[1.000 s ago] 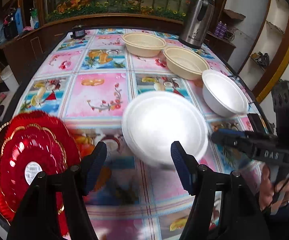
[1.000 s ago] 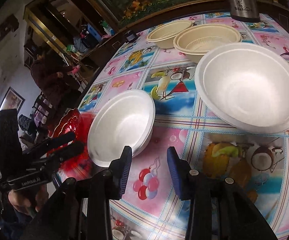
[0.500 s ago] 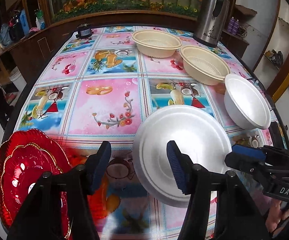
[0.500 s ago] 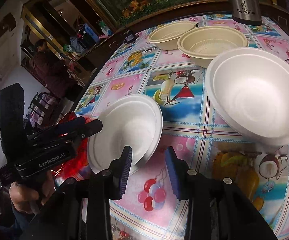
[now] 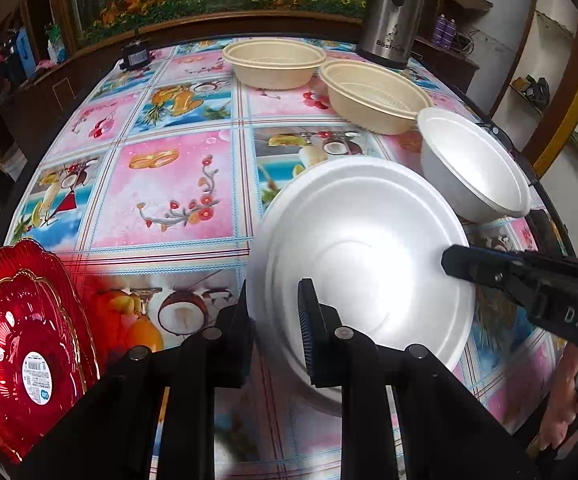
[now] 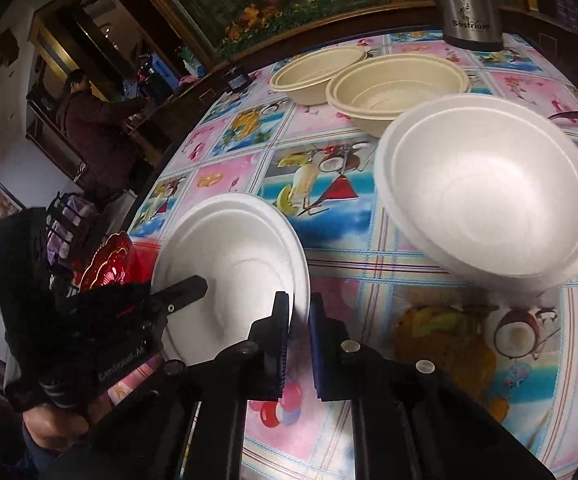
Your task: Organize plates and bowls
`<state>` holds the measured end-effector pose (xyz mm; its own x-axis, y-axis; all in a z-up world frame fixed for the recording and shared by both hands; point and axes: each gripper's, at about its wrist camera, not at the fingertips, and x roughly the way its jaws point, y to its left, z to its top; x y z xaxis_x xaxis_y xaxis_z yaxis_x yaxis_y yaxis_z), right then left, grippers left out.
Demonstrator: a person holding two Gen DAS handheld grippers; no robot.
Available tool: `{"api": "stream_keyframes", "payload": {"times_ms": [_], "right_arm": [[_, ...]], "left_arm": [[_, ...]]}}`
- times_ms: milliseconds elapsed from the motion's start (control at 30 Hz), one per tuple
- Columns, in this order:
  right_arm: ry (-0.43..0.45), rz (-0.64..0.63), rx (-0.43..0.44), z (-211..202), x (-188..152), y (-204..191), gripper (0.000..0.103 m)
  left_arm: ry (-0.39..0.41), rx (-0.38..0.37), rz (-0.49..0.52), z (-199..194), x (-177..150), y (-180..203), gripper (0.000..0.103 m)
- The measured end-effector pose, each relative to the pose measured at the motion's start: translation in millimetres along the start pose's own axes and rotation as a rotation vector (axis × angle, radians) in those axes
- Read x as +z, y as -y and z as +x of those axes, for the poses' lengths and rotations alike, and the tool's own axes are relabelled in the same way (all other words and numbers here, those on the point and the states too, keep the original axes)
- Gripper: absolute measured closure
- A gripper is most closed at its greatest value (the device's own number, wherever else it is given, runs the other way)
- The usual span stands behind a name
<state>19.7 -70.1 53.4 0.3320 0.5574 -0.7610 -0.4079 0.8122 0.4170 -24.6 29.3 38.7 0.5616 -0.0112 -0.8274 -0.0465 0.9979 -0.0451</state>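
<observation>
At the lower left of the left wrist view the red plates (image 5: 29,344) run off the frame edge, and the near rim of the white foam bowl (image 5: 365,256) at centre is hidden behind the left gripper (image 5: 275,330), whose fingers are clamped on that rim. In the right wrist view the right gripper (image 6: 299,320) pinches the same bowl's (image 6: 233,268) opposite rim at lower centre, fingers nearly together. A second white bowl (image 6: 489,188) sits right of it on the patterned tablecloth (image 6: 321,188).
</observation>
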Motion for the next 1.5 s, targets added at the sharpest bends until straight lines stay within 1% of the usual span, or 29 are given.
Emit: {"api": "stream_keyframes", "payload": {"times_ms": [67, 167, 267, 433, 667, 1500], "right_arm": [[0.011, 0.0, -0.013, -4.3, -1.6, 2.7, 0.094], [0.021, 0.002, -0.025, -7.8, -2.9, 5.4, 0.094], [0.026, 0.0, -0.027, -10.1, -3.9, 6.4, 0.094], [0.039, -0.024, -0.056, -12.4, -6.4, 3.6, 0.094], [0.043, -0.025, -0.056, -12.6, -7.9, 4.2, 0.094], [0.058, -0.043, -0.058, -16.5, -6.5, -8.5, 0.093]], "left_arm": [[0.013, 0.001, 0.012, -2.4, -2.2, 6.2, 0.085], [0.04, 0.024, 0.04, -6.0, -5.5, 14.1, 0.085], [0.052, 0.04, 0.052, -7.1, -7.4, 17.5, 0.085], [0.071, 0.068, 0.075, -7.3, -13.0, 23.1, 0.085], [0.106, 0.096, 0.097, -12.8, -16.2, 28.1, 0.085], [0.16, 0.127, 0.101, -29.0, -17.9, 24.3, 0.085]]}}
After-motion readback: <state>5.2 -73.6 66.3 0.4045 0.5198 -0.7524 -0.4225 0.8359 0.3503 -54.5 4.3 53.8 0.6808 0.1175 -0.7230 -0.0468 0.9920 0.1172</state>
